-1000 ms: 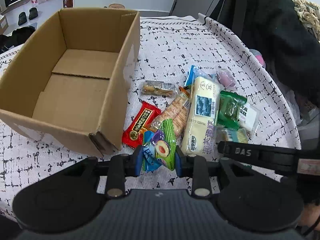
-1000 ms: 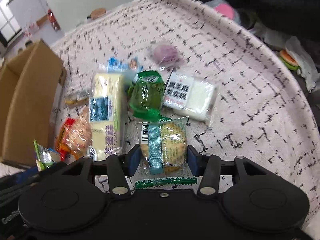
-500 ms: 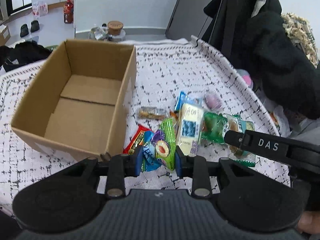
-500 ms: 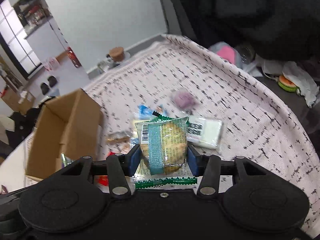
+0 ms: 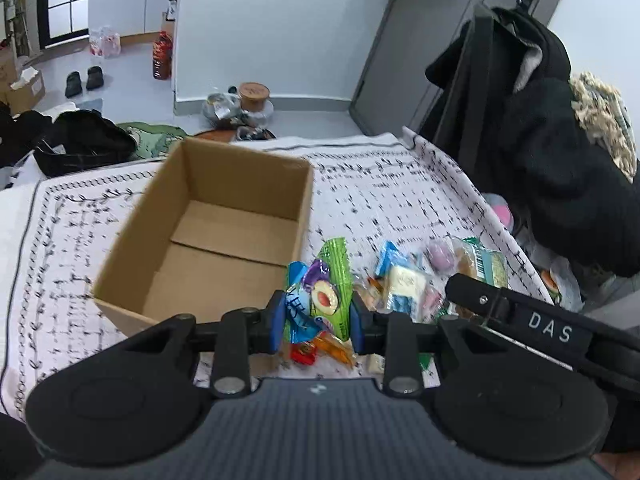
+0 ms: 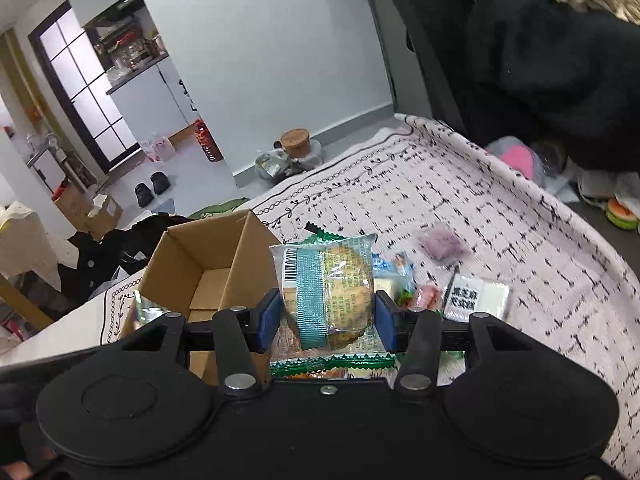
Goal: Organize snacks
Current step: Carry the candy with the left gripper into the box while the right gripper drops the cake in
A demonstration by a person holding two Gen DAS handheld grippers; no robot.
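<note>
Hand-held gripper [image 5: 318, 322] over patterned tablecloth [image 5: 380, 184], grey wall [image 5: 272, 20]

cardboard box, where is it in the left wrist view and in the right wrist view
Left wrist view: the cardboard box sits left of centre on the tablecloth, open top up, just beyond the left gripper.
Right wrist view: the cardboard box is at centre-left, partly hidden behind the right gripper.
Shared landmark: the wood-lidded jar on the floor past the table, also seen at.
</note>
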